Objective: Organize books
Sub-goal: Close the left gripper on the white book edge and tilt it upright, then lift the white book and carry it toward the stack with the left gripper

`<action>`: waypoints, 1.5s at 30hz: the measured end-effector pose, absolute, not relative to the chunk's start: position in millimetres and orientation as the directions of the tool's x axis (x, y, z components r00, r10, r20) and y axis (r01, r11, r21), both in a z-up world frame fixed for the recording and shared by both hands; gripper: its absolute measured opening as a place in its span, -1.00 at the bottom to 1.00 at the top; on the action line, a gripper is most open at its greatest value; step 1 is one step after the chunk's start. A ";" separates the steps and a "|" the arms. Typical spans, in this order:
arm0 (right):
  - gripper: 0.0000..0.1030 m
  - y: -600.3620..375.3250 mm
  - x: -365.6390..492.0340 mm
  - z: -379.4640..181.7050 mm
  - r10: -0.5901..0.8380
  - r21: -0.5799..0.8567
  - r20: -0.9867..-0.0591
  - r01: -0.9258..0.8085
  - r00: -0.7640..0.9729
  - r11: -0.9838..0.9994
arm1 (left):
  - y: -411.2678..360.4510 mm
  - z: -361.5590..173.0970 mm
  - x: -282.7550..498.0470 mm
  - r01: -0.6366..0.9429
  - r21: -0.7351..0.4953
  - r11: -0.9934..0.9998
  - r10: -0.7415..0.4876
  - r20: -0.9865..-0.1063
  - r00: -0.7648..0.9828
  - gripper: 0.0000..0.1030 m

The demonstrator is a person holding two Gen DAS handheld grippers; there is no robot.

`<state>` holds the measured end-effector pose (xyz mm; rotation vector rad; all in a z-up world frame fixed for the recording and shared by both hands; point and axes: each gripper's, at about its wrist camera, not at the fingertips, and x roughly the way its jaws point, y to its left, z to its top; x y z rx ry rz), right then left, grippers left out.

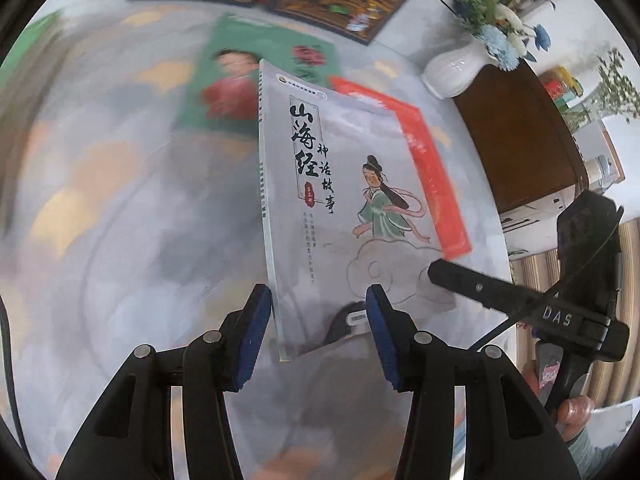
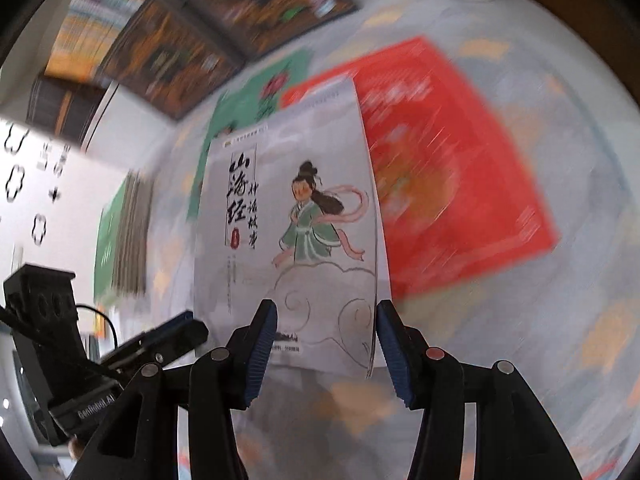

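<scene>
The grey book [image 1: 320, 200] with a girl in a green robe on its cover is lifted off the table [image 1: 120, 200], its lower edge sitting between the blue pads of both tools. The left gripper [image 1: 318, 334] clamps the spine corner, and the right gripper [image 2: 326, 344] clamps the page-side corner. Beneath it, a green book [image 1: 240, 80] and a red book [image 2: 460, 168] lie flat towards the table's far edge, near two dark books [image 2: 208, 28]. A white vase [image 1: 456, 70] of blue flowers stands at the far right corner.
</scene>
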<state>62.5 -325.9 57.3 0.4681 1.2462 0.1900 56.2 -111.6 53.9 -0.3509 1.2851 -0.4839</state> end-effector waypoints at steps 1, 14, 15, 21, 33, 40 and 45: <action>-0.01 -315.0 57.7 52.1 0.409 0.456 -0.862 0.107 0.299 0.884 | -100.0 51.4 49.4 0.131 -0.513 0.849 -0.529 -0.825 0.199 -0.11; -0.01 -244.4 21.3 24.1 0.382 0.412 -0.894 0.094 0.236 0.906 | -10.7 29.1 6.7 0.043 -0.548 0.835 -0.545 -0.814 0.202 -0.11; -0.02 -243.5 19.1 24.5 0.361 0.394 -0.900 0.101 0.245 0.914 | -9.8 28.3 6.9 0.043 -0.547 0.836 -0.543 -0.814 0.206 -0.11; -0.17 -233.5 6.7 32.5 0.211 0.258 -0.920 0.107 0.331 0.960 | -7.6 17.9 7.9 0.039 -0.537 0.843 -0.531 -0.817 0.225 -0.11; -0.24 -221.9 -0.2 20.4 0.206 0.248 -0.925 0.097 0.318 0.964 | 14.8 23.6 8.6 -0.007 -0.799 0.602 -0.781 -0.590 0.206 -0.11; -0.17 -224.6 -1.1 18.9 0.248 0.299 -0.915 0.122 0.319 0.946 | 4.3 31.6 11.3 0.035 -0.791 0.611 -0.777 -0.591 0.219 -0.46; -0.11 -228.5 -2.0 18.0 0.277 0.336 -0.903 0.136 0.329 0.932 | -0.5 11.8 15.0 -0.001 -0.716 0.698 -0.700 -0.682 0.211 -0.72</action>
